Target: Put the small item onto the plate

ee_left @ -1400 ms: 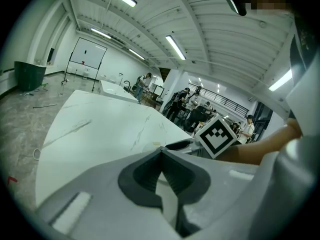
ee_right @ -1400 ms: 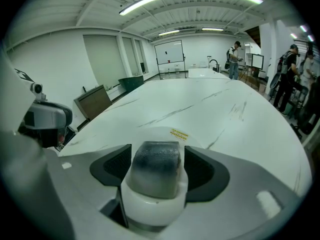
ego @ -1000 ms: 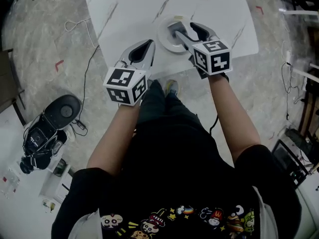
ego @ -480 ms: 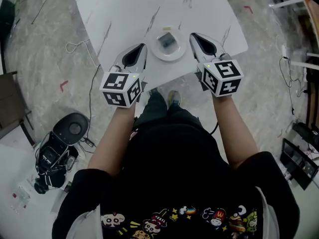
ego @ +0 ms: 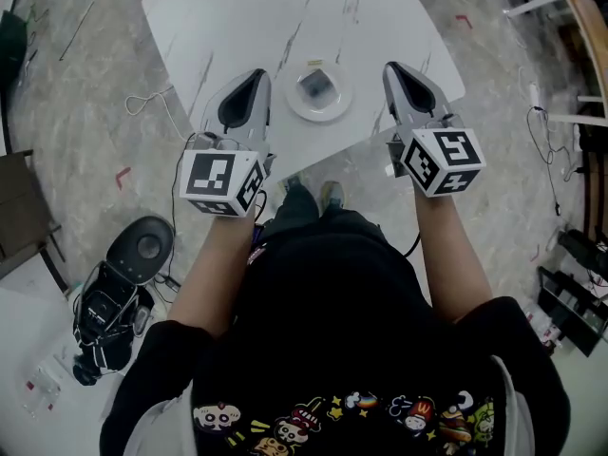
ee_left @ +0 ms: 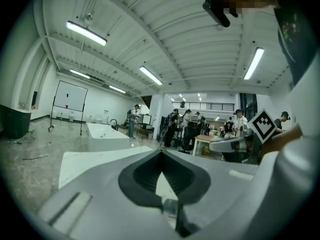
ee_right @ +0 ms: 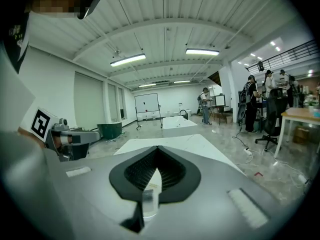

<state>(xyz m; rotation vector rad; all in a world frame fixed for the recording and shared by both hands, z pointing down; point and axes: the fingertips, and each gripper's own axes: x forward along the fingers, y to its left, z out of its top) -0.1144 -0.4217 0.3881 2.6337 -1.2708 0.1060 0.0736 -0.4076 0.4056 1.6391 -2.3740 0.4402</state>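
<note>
A small dark item [ego: 316,85] lies in the middle of a white plate [ego: 334,108] near the front edge of the white marble table [ego: 247,17]. My left gripper [ego: 252,75] hovers left of the plate, shut and holding nothing. Right of the plate my right gripper [ego: 393,67] is likewise shut and holds nothing. The plate sits between the two, apart from both. In the left gripper view the shut jaws [ee_left: 161,151] point level across the room; the right gripper view [ee_right: 158,148] shows the same, and neither view shows the plate.
The person stands at the table's front edge [ego: 313,164]. A black device [ego: 123,255] and a cable [ego: 142,98] lie on the floor at the left. People and desks [ee_left: 200,129] fill the room's far side; a long white table [ee_right: 175,124] stands ahead.
The right gripper, over the plate a second ago, has drawn back to the right. Both grippers have pulled toward the person and spread apart. The item now lies uncovered on the plate.
</note>
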